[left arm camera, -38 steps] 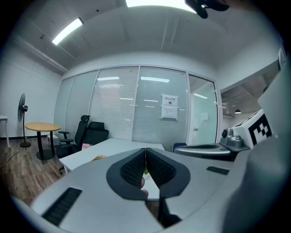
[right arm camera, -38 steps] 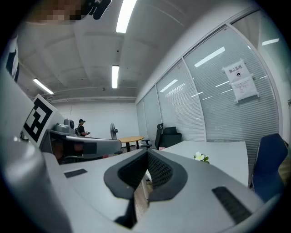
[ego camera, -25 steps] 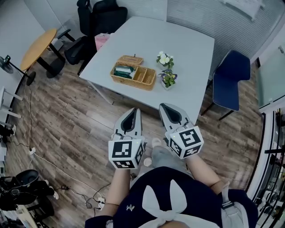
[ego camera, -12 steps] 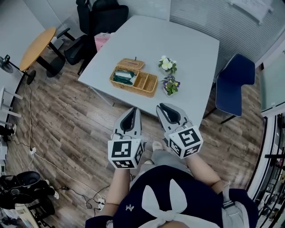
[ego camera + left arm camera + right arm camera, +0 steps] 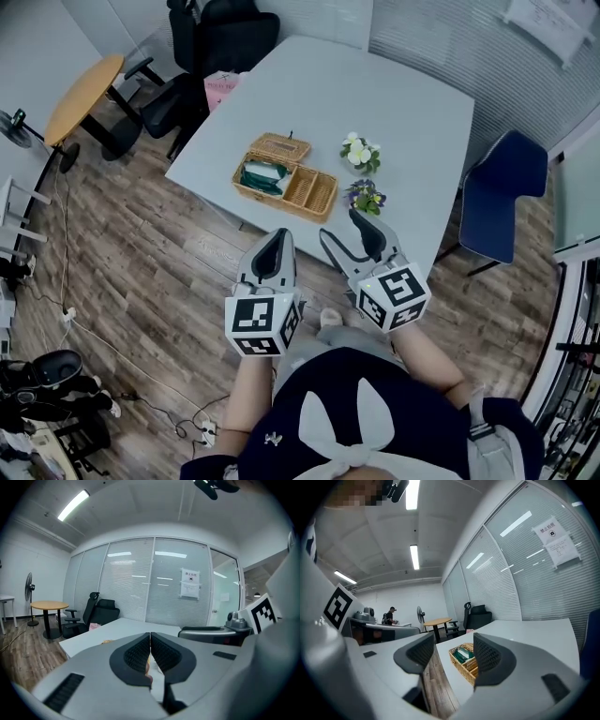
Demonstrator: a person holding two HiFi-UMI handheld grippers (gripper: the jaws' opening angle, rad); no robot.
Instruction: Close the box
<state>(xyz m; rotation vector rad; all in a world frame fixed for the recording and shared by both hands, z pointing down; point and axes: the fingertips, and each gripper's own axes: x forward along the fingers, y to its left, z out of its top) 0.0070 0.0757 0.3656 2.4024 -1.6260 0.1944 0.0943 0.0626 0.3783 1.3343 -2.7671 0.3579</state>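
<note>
Near the table, right jaws now open

We have come closer to the table (image 5: 394, 94); the box (image 5: 284, 172) sits near its front edge, lid (image 5: 281, 147) open, well ahead of us. The right gripper (image 5: 343, 227) has just spread its jaws with nothing between them, so we think it prepares to take the lid. The left gripper (image 5: 277, 236) is closed and empty.

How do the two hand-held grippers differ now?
The left hand-held gripper has its jaws together; the right hand-held gripper has just been opening, jaws wide apart. Through the right one's gap the open box shows on the table; the left one leaves only a slit. Both hold nothing.
</note>
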